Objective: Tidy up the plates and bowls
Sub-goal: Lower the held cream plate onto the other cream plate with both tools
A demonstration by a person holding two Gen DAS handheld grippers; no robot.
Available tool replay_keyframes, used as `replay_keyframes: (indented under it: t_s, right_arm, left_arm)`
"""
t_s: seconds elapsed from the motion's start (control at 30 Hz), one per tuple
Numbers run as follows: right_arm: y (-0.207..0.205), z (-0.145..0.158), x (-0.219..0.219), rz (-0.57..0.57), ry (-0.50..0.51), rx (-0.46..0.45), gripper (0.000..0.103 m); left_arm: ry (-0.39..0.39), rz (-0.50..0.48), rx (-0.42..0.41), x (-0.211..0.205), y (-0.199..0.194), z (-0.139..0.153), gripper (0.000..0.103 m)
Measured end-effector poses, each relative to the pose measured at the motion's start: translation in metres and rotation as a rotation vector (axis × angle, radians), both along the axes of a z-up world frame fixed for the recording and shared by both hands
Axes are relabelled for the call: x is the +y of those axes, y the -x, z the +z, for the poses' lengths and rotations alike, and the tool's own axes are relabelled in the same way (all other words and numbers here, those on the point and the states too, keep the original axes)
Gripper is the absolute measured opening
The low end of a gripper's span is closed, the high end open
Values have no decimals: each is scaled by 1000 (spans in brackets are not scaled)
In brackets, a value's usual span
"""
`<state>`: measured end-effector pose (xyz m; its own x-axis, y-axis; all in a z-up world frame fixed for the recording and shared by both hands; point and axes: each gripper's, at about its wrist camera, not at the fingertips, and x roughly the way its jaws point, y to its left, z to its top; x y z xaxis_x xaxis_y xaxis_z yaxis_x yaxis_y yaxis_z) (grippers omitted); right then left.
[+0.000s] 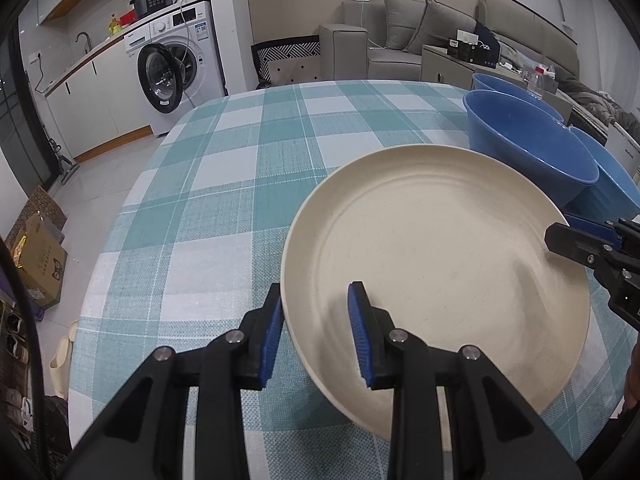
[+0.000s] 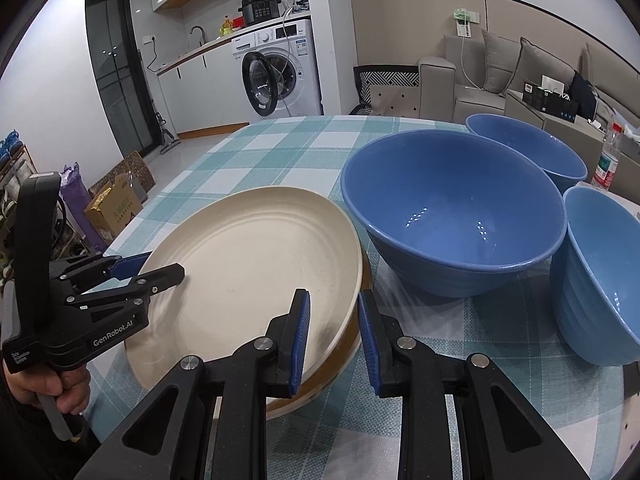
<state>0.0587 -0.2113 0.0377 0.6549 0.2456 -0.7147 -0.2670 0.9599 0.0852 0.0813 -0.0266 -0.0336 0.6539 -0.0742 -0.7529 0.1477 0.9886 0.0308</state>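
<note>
So we've got a cream plate [image 1: 436,280] sitting on the checked surface [image 1: 224,184], toward its near edge, with what looks like a second plate [image 2: 340,360] stacked right under it. Our left claw [image 1: 316,332] is pinching the plate's left rim, one pad outside and one inside. Our right claw [image 2: 334,340] straddles the opposite rim, pads close in on it, though we can't tell if they're actually pressing. Three blue bowls sit toward the right edge: a big one [image 2: 452,216] just beside the plate, another [image 2: 532,148] behind it, and a lighter one [image 2: 600,276] at the far right.
</note>
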Motion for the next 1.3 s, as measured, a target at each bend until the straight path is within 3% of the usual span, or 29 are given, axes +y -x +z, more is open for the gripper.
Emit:
replay_keyframes:
  t_s: [1.3]
  right_arm:
    - [-4,-19,13,-27,138,-29,26]
  left_arm:
    - [-93,1,-51,-12,0,-7,31]
